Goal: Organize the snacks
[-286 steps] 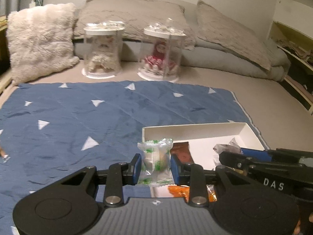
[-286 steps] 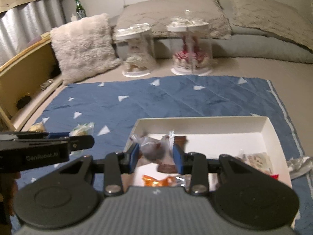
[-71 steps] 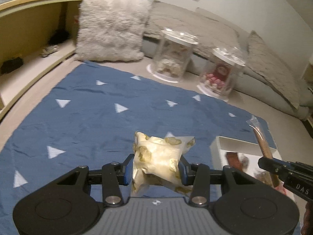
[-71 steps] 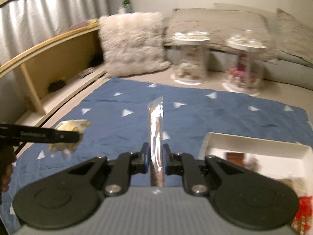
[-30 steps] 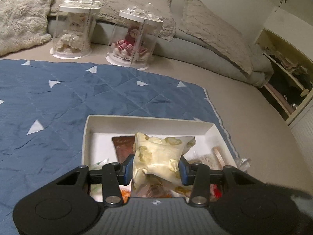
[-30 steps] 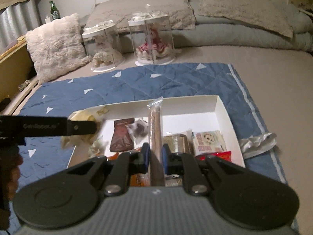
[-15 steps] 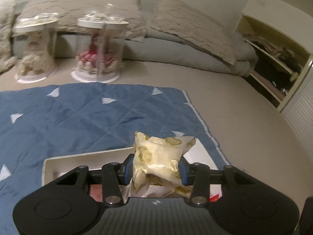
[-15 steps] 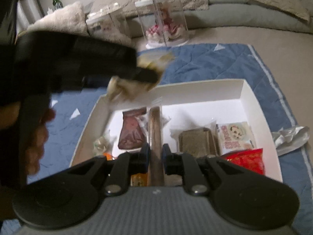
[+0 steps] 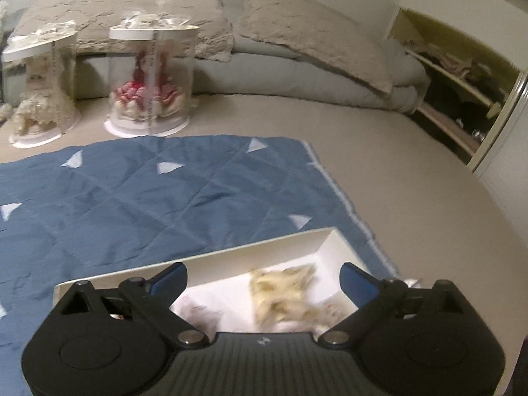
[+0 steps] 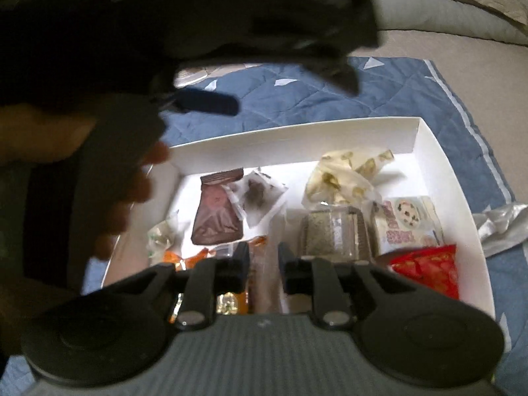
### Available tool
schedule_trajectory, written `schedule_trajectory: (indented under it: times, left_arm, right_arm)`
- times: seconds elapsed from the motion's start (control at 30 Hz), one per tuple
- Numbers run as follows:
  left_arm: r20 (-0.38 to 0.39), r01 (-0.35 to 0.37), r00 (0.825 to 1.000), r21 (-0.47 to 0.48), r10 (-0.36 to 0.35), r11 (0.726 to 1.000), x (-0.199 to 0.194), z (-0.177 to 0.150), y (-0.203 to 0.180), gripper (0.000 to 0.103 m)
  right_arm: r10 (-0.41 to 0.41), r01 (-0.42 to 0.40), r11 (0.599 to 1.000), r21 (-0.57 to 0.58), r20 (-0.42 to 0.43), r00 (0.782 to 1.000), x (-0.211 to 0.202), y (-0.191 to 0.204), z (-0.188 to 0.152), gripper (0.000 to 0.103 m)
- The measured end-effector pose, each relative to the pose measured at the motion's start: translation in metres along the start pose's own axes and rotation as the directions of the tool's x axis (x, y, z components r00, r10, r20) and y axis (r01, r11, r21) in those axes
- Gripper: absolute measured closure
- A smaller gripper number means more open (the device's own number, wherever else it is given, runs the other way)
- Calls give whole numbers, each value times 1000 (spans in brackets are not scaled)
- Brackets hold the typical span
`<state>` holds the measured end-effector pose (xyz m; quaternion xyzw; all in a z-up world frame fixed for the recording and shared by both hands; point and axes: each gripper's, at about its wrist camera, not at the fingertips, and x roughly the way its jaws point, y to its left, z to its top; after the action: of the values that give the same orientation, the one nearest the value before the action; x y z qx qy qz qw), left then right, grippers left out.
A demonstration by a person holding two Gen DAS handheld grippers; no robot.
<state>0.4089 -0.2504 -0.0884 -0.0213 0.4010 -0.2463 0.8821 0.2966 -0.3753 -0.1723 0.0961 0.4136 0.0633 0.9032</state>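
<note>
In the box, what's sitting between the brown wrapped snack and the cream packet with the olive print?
A small clear packet with a dark snack lies between the brown wrapped snack and the cream olive-print packet, then bare white box floor. The right wrist view shows it.

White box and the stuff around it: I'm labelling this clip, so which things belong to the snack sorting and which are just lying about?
Job:
white box
yellow-patterned packet
brown packet
red packet

Lying about:
blue quilt
doll domes
pillows

My left gripper (image 10: 280, 76) hangs over the white box (image 10: 297, 138), blocking approach from its far left, snack packets crowd its floor, apparently leaving bare room only along the far wall, and the blue quilt (image 9: 148, 198) beyond lies open.
</note>
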Motion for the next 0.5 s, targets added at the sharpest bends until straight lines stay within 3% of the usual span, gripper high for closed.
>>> schedule_trajectory:
  times: [0.17,0.3,0.4,0.5]
  left_arm:
    - [-13,-54,998,3,54,999,-20,-13,21,5]
    - [-20,-79,997,-5,78,997,-34,-24,35,5]
    - [-23,-96,995,-14,96,995,-43,-34,43,5]
    - [-30,-93,995,-41,92,995,-49,-43,52,5]
  right_arm:
    - [-13,13,1000,-10,-3,1000,-2,-1,1,78]
    - [-4,1,999,-52,-55,998,-3,3,2,79]
    - [-39,29,995,-92,-107,993,2,7,-5,95]
    - [-52,35,991,-132,-131,990,7,12,-11,97]
